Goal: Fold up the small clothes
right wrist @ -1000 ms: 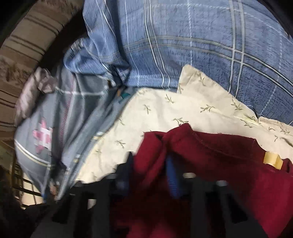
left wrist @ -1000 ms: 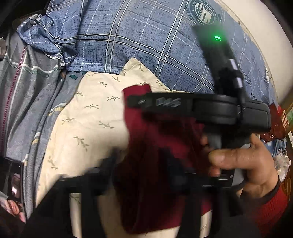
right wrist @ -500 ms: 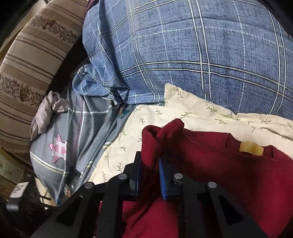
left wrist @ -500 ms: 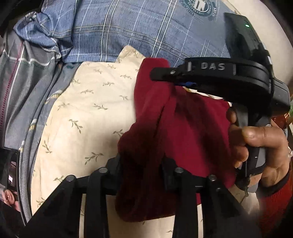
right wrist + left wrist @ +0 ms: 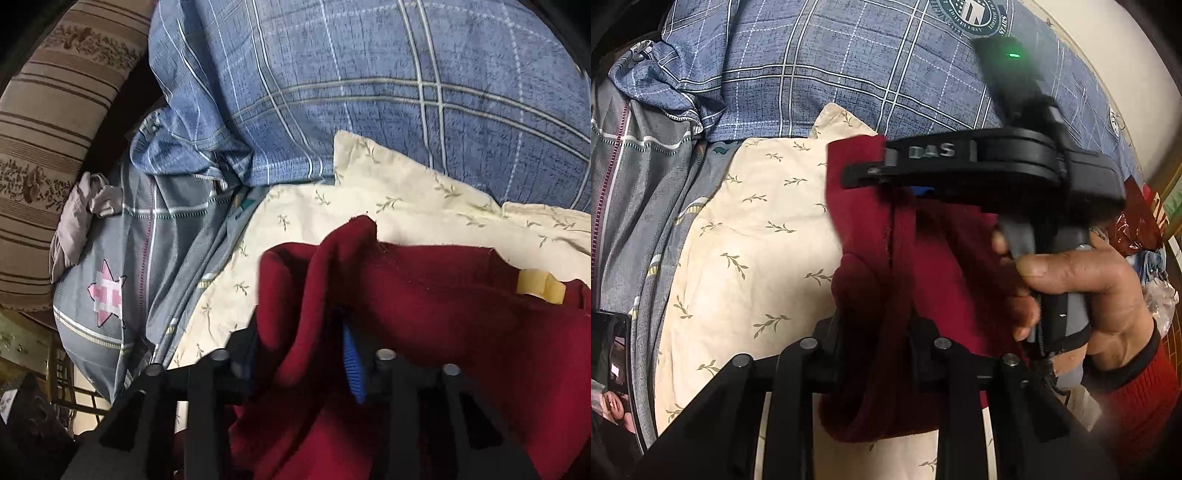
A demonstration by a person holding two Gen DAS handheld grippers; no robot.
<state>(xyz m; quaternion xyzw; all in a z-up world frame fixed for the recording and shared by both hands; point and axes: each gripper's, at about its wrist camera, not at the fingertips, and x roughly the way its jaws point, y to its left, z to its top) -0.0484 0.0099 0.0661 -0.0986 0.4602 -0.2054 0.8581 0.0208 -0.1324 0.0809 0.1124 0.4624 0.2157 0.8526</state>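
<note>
Two grippers grip one dark red garment (image 5: 934,258) lifted over a cream leaf-print pillow (image 5: 746,236). Left gripper (image 5: 875,350) jaws are closing, pinching a hanging fold near the camera. Right gripper (image 5: 299,339) jaws clamp a bunched edge of the garment, a hand (image 5: 1082,288) on its handle. Blue plaid bedding (image 5: 369,92) lies beyond.

"DAS" on right hand-held gripper (image 5: 879,173); partial "STARS" on blue plaid bedding's seal (image 5: 971,14).
</note>
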